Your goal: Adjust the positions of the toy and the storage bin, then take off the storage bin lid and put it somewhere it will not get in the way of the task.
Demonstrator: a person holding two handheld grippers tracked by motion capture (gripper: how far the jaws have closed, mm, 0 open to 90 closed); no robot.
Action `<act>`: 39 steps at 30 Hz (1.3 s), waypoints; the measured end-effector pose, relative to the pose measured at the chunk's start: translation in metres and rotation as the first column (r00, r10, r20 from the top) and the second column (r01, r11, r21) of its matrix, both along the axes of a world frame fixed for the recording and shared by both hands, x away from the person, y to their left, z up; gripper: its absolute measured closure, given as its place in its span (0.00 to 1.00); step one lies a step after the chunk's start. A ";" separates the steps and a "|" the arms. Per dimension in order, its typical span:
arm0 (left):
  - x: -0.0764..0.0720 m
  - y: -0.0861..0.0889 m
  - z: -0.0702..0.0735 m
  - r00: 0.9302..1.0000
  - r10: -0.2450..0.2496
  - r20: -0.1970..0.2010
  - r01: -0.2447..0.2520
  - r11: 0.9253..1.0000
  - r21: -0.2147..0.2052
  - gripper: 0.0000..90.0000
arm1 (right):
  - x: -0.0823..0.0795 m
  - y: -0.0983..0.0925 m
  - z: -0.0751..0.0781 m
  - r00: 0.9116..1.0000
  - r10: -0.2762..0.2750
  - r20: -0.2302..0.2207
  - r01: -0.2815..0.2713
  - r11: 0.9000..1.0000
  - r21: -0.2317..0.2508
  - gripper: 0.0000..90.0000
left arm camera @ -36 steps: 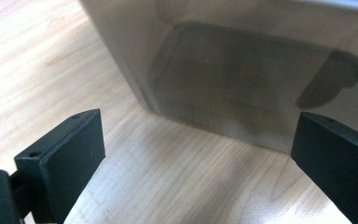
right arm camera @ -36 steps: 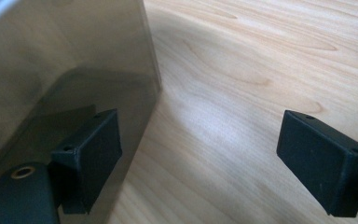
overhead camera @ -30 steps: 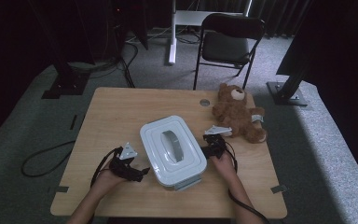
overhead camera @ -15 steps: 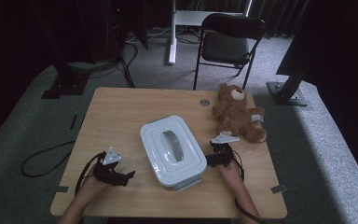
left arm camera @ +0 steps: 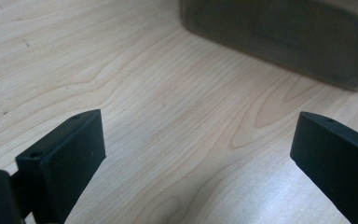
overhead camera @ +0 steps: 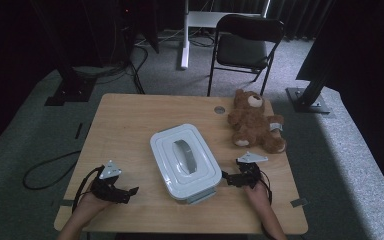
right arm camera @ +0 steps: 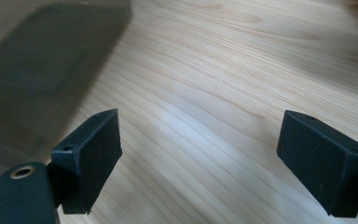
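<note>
Near the middle of the light wooden table [overhead camera: 130,120], a little toward its near edge, sits the pale grey rectangular plastic box [overhead camera: 185,161] with its lid and grey handle on, lying at a slant. Your left gripper [overhead camera: 128,192] rests by the near left corner, jaws spread wide with nothing between them, well apart from the box. Your right gripper [overhead camera: 228,178] lies at the box's right side, just beside it, jaws likewise released over bare wood. Toward the far right corner, a brown plush teddy bear [overhead camera: 254,122] lies apart from both.
</note>
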State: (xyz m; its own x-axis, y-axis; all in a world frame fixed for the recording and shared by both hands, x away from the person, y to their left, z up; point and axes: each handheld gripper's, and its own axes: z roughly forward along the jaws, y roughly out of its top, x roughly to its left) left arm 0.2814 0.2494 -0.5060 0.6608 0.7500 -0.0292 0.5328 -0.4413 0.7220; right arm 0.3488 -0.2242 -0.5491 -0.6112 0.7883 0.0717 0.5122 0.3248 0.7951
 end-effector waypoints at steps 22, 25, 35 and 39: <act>-0.013 -0.011 0.052 0.997 -0.029 0.072 0.030 0.999 -0.025 0.05 | -0.052 -0.068 -0.004 0.988 -0.153 -0.005 0.153 0.988 -0.012 0.14; -0.013 -0.019 0.060 0.995 -0.047 0.087 0.051 0.998 -0.040 0.05 | -0.056 -0.075 -0.007 0.985 -0.169 -0.011 0.169 0.985 -0.024 0.14; -0.006 -0.066 0.085 0.985 -0.131 0.111 0.140 0.988 -0.072 0.05 | -0.056 -0.075 -0.011 0.982 -0.187 -0.013 0.186 0.981 -0.053 0.14; -0.001 -0.084 0.091 0.981 -0.164 0.099 0.173 0.981 -0.090 0.05 | -0.054 -0.076 -0.011 0.976 -0.216 -0.031 0.214 0.975 -0.056 0.14</act>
State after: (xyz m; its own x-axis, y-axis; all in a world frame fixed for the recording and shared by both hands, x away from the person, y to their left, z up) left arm 0.2802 0.1655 -0.4154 0.7809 0.6239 -0.0306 0.3867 -0.4444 0.8080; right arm 0.2951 -0.2997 -0.5602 -0.4250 0.9040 0.0459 0.6027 0.2448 0.7595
